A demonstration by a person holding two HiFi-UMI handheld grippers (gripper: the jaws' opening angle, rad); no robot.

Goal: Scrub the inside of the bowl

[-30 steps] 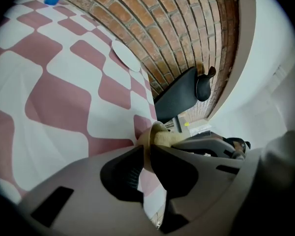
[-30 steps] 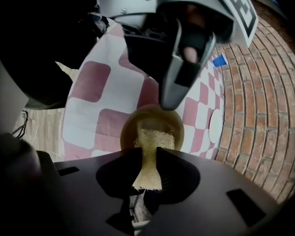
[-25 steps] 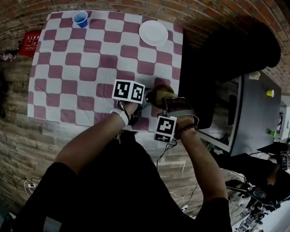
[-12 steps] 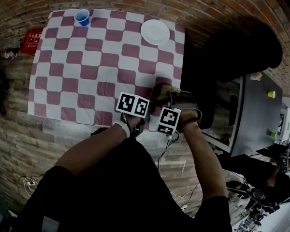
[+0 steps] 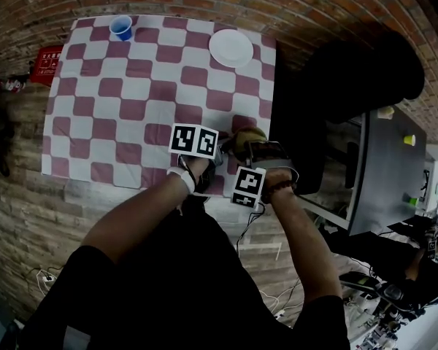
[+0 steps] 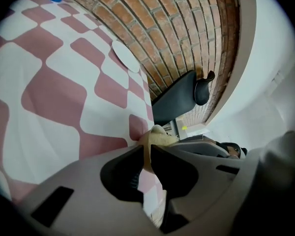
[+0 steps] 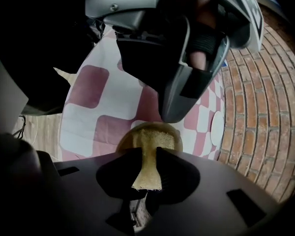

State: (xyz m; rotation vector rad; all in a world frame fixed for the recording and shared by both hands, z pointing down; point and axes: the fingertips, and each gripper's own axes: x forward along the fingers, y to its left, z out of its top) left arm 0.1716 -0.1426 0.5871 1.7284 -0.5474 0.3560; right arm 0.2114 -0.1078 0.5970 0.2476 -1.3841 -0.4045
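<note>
The tan round bowl (image 5: 242,135) sits at the near right edge of the maroon-and-white checked tablecloth (image 5: 131,100). The left gripper (image 6: 148,147) has jaws that have just been closing and pinch its rim. The right gripper (image 7: 148,154) clamps a yellow scrub pad (image 7: 150,140) inside. A blue plastic cup (image 5: 121,27) and a white round plate (image 5: 231,48) stand far off.

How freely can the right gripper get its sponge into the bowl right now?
Probably freely: the right gripper is shut on the sponge, which is already over the open mouth of the bowl. The left gripper has just been closing its jaws on the rim, not across the opening.
</note>
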